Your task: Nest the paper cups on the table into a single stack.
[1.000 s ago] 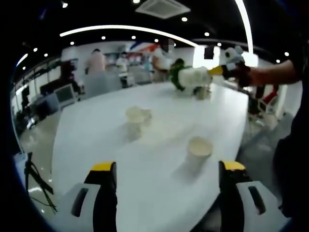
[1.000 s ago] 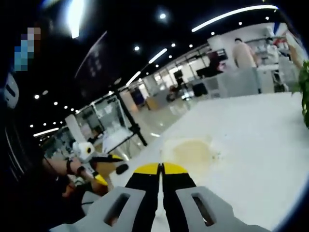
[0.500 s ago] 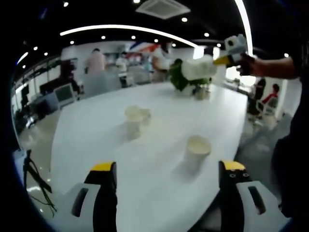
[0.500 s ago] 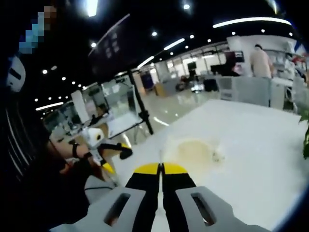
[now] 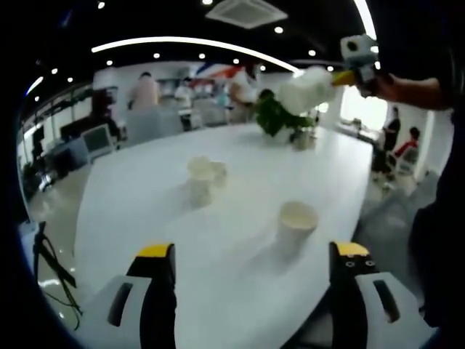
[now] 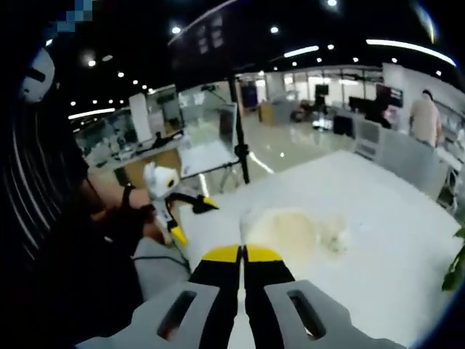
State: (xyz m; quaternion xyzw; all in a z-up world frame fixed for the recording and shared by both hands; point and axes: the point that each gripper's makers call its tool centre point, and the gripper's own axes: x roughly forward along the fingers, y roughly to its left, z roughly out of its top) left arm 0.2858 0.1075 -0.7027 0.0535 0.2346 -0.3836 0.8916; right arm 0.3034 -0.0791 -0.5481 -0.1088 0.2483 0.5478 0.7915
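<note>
three paper cups: one held aloft (image 5: 306, 89), two on the table (one (image 5: 297, 226), another (image 5: 200, 179)).

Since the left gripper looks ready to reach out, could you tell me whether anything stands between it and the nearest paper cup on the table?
Nothing visible does: bare white table lies between the open left gripper and the nearest paper cup.

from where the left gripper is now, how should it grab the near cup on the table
Grip the near cup across its side wall just under the rim, coming in level from the gripper's side. It stands upright, mouth up and apart from the far cups, so its tapered wall is free all round. The left gripper is open and roughly facing it. Squeeze lightly; paper walls likely crush.
</note>
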